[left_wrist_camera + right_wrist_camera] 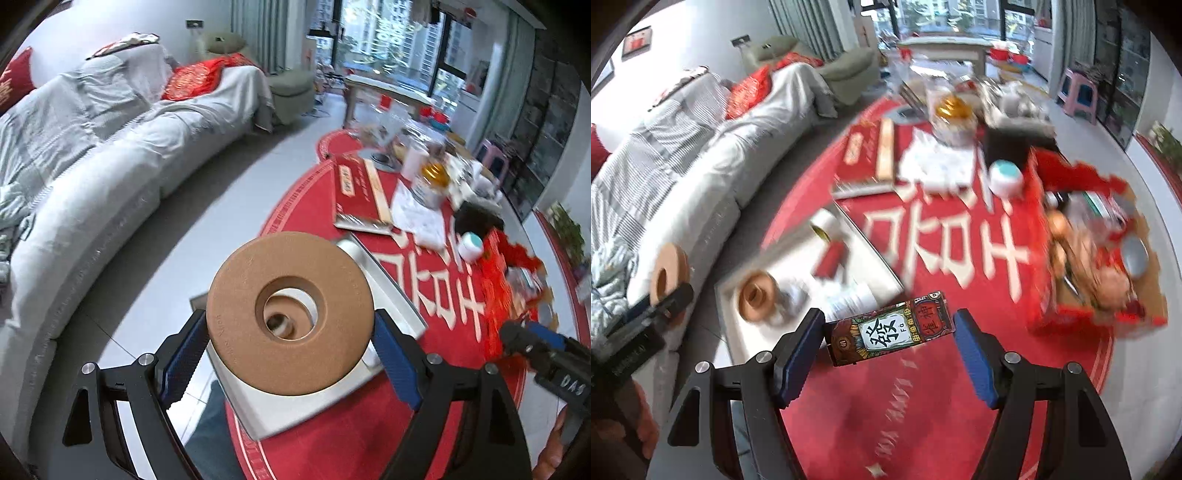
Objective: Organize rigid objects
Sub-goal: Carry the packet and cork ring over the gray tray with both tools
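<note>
Blue pads of our left gripper (291,347) clamp a tan ring (290,313) by its rim, one pad each side, held up above the near end of a white tray (388,291). Our right gripper (889,350) has a printed box (891,333) btwn its pads: left pad touches the box end, right pad looks just shy of the other end, so we can't tell if it's truly gripped or only bracketed.

Step, as we judge it: carrying pieces to the tray. Another ring (758,301) already lies in the tray, w/ a red spool (833,260) and a white roll (824,222) farther along.

Next move prob. calls for lowering the held ring onto bare tray floor beside the other ring, then opening. The box needs a firm squeeze first.

Beyond, on the red cloth (923,424): red book (860,155), white jar (1006,176), clutter.
</note>
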A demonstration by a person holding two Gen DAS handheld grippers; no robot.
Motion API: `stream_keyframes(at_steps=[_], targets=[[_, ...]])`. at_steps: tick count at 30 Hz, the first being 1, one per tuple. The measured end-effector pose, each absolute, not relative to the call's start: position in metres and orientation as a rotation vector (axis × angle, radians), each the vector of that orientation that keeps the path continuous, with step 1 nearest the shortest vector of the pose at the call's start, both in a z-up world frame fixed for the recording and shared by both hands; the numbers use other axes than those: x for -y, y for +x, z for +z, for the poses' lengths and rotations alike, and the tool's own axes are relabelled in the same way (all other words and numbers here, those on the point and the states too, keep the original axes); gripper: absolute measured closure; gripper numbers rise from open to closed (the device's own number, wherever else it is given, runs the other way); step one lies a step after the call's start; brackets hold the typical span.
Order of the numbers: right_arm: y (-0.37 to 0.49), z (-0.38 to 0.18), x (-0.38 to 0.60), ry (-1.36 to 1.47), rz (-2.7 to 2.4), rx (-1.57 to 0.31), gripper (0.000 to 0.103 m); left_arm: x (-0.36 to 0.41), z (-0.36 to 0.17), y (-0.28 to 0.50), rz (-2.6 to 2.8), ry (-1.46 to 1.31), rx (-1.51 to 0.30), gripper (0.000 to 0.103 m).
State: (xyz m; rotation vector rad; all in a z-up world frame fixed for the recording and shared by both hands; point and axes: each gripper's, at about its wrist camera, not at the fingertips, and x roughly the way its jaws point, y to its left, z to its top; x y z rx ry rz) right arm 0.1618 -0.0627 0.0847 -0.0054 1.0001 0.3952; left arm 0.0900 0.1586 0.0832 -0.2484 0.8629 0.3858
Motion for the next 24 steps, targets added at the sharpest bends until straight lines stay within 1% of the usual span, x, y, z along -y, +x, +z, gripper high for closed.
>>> stream_keyframes(at_steps=[4, 7, 15, 17, 24], targets=[[0.181, 0.098, 0.035, -0.006, 0.437, -0.981, 0.031, -0.167, 0.074, 0.102, 0.416, -0.247, -0.881, 0.014], [0.191, 0.095, 0.017, -0.018, 0.457, -0.989, 0.031, -0.168, 0.060, 0.110, 0.432, -0.249, -0.911, 0.014], [0.206, 0.044, -0.013, -0.030, 0.474, -1.099, 0.031, -0.168, 0.009, 0.127, 0.463, -0.256, -1.018, 0.014], [0.208, 0.032, -0.015, -0.043, 0.466, -1.124, 0.031, -0.168, 0.002, 0.129, 0.467, -0.258, -1.031, 0.014], [0.215, 0.017, -0.015, -0.051, 0.455, -1.153, 0.031, -0.170, -0.009, 0.135, 0.470, -0.257, -1.048, 0.014]])
